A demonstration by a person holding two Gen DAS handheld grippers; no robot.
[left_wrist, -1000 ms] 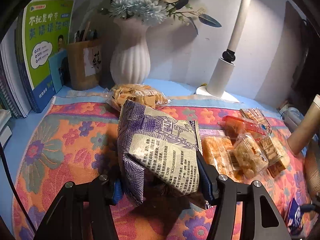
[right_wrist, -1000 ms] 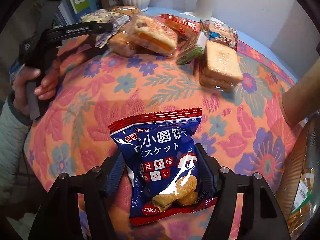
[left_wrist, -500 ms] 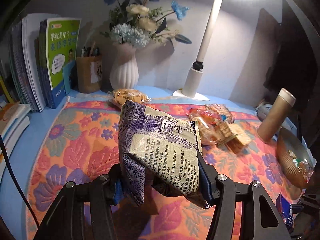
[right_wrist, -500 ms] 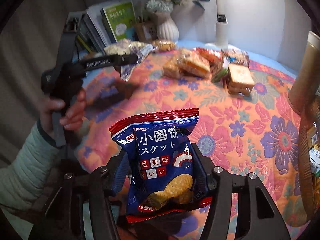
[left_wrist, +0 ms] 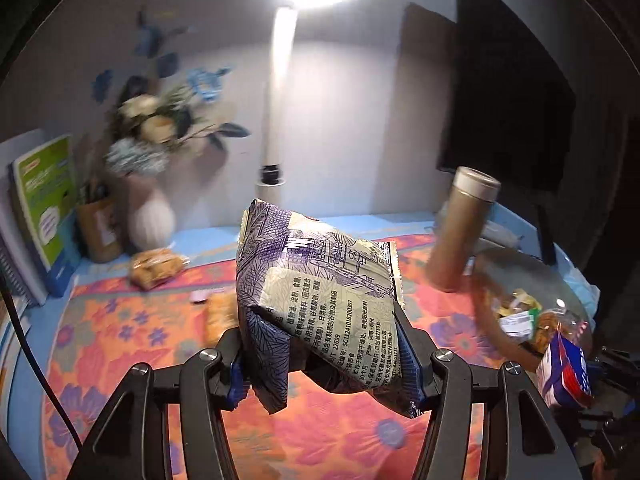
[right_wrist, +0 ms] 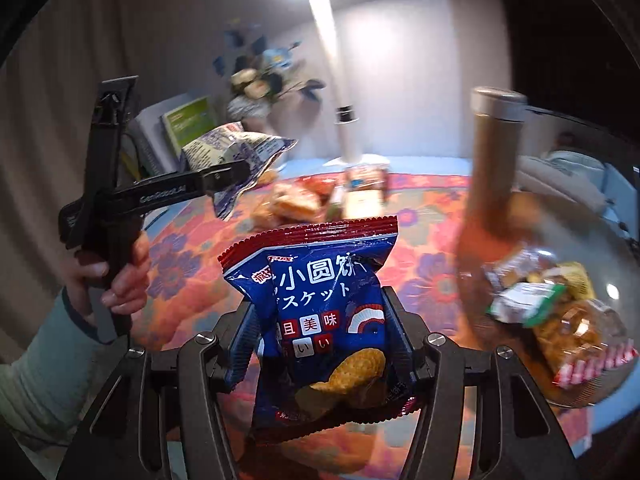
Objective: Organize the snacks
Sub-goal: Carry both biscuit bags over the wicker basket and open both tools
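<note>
Above the cloth, both grippers carry a snack clear of the table, likely bound for the bowl right of the flask. Left gripper is clamped on the purple pack. Right gripper is clamped on the blue bag. Right view alone shows the hand on the left handle and loose snacks left of the flask; left view shows one pack by the vase.

you're at a home study desk | floral cloth over the desktop | books, pen holder, flower vase along the back edge | lit desk lamp | snack bowl at the right edge
</note>
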